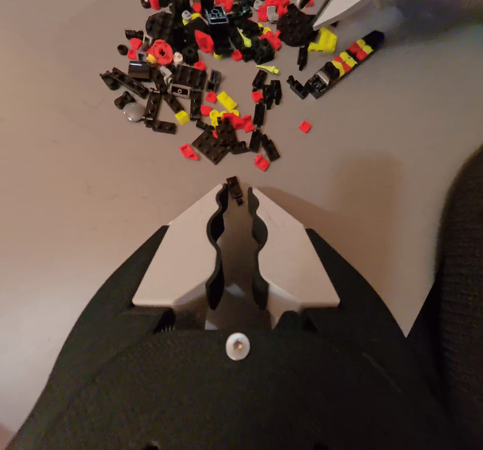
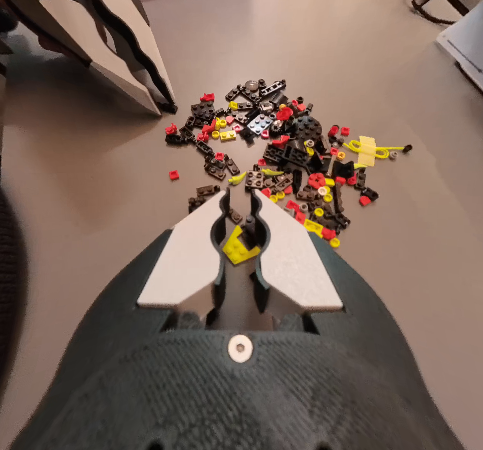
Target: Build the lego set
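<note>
Between my left gripper's (image 1: 236,189) nearly closed tips I hold a small black piece (image 1: 235,189), long axis pointing ahead. Farther — the brick pile (image 1: 209,58); my right gripper (image 2: 239,197) hovers there, jaws apart, empty.

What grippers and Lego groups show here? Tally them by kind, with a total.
Grippers: 2, left gripper and right gripper
Loose brick pile: 1
Part-built striped strip: 1
Small black piece, held by the left gripper: 1
Total: 5
</note>
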Demonstrator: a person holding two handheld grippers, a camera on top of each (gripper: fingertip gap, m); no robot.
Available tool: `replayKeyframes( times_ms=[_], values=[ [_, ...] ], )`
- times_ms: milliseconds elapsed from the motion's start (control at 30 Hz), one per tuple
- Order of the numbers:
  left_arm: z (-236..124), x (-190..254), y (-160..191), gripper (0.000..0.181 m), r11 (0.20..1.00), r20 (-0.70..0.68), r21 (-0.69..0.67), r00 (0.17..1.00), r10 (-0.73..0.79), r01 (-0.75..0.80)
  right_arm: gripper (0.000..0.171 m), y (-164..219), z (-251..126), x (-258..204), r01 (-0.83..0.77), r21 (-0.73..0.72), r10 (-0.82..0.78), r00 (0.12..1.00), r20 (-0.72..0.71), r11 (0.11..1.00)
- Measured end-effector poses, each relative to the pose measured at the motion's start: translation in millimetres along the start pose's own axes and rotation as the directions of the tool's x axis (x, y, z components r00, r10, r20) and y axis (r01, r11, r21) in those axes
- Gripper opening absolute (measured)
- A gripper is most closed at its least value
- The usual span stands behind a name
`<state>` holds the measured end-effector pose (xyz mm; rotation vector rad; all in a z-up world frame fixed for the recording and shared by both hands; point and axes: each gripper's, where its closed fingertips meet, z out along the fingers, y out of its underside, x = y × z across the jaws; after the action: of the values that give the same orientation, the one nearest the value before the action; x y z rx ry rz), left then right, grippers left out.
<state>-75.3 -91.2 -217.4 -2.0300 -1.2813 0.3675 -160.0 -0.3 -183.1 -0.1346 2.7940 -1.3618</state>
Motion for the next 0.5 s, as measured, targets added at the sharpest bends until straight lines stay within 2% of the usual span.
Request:
replayKeyframes(
  times_ms=[200,300,400,433,500],
  values=[
    [12,-6,-13,0.013,1.0,-0.004,0.001,1.0,-0.005,0.005,0.024,16,-6,-31,-0.032,-0.035,0.038,0.984,0.175,0.999],
    [18,-5,-19,0.013,1.0,-0.012,0.001,1.0,0.014,-0.014,0.028,30,-5,-38,0.041,-0.093,-0.025,0.987,0.161,0.995],
    [22,-7,-27,0.012,1.0,-0.007,0.009,1.0,0.024,-0.024,0.023,43,-4,-40,0.098,-0.142,-0.08,0.989,0.122,0.985],
    [24,-7,-31,0.012,1.0,-0.008,0.019,1.0,0.021,-0.021,0.015,44,-6,-45,0.098,-0.146,-0.077,0.987,0.142,0.984],
    [24,-3,-40,0.01,0.999,-0.055,0.049,0.998,-0.009,0.012,0.015,46,-9,-59,0.093,-0.138,-0.063,0.976,0.207,0.986]
  ],
)
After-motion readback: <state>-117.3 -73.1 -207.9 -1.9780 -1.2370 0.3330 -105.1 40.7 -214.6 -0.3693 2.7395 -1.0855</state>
